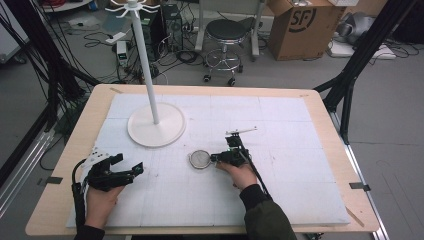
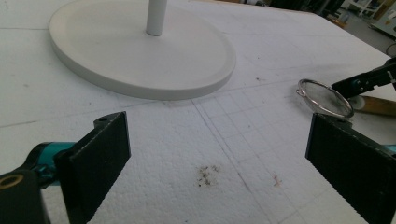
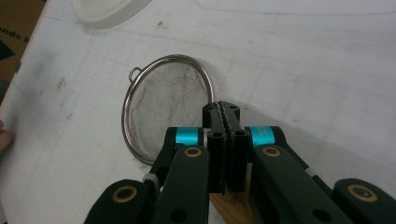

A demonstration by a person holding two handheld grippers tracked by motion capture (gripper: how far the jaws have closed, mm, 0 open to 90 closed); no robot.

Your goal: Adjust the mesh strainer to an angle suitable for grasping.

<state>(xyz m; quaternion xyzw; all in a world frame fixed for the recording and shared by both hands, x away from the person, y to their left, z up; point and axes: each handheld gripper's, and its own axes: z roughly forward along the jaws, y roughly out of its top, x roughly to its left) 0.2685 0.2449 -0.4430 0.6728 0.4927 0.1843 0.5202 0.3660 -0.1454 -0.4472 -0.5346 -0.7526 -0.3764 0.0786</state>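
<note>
A small round wire-mesh strainer [image 1: 201,159] with a wooden handle lies low over the white foam board. My right gripper [image 1: 219,157] is shut on the handle just behind the rim, pointing left. In the right gripper view the jaws [image 3: 225,112] are pressed together, with the mesh bowl [image 3: 168,102] ahead of them and the wooden handle [image 3: 231,205] under them. My left gripper [image 1: 131,168] rests at the board's left with its jaws wide open and nothing between them. In the left gripper view [image 2: 219,140] the strainer [image 2: 324,98] lies ahead to the right, apart from the pads.
A white hanger stand [image 1: 145,60] rises from a round base [image 1: 156,131] at the board's back left, a short way behind the strainer. The foam board [image 1: 290,130] covers most of a wooden table. A stool [image 1: 226,31] and a cardboard box [image 1: 300,25] stand on the floor beyond.
</note>
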